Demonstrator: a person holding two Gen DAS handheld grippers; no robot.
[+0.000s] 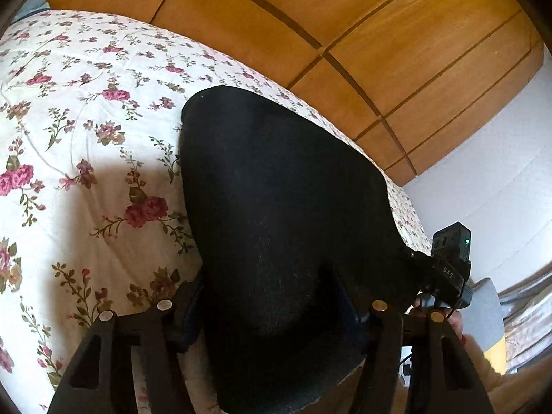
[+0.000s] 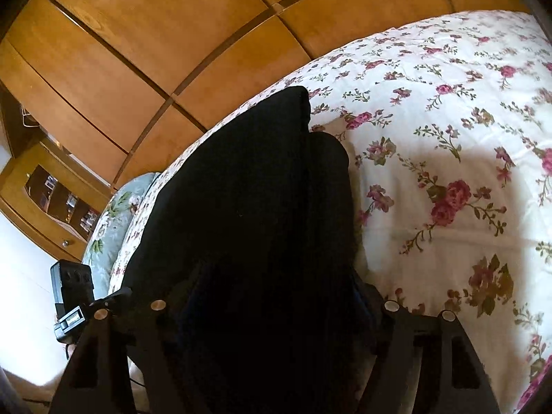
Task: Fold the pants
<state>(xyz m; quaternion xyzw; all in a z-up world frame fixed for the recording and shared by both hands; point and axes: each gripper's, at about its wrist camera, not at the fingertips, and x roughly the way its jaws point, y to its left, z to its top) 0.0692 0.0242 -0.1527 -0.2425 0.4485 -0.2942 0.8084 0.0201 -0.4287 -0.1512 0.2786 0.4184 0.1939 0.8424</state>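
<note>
The black pants (image 1: pixel 276 207) lie on the floral bedspread (image 1: pixel 86 138) and run from each gripper toward the far bed edge. In the left wrist view the cloth drapes over and between my left gripper (image 1: pixel 276 314), hiding its fingertips; the jaws look closed on the cloth. In the right wrist view the pants (image 2: pixel 248 224) likewise cover my right gripper (image 2: pixel 272 314), which looks closed on the fabric. The right gripper's body (image 1: pixel 448 269) shows at the pants' right edge in the left view; the left gripper's body (image 2: pixel 72 293) shows at the left in the right view.
A wooden wardrobe (image 1: pixel 345 34) stands beyond the bed. A pale floral pillow (image 2: pixel 110 220) lies at the bed's edge. A wooden cabinet with a drawer (image 2: pixel 45 200) stands far left. A grey and yellow cushion (image 1: pixel 490 317) is at the right.
</note>
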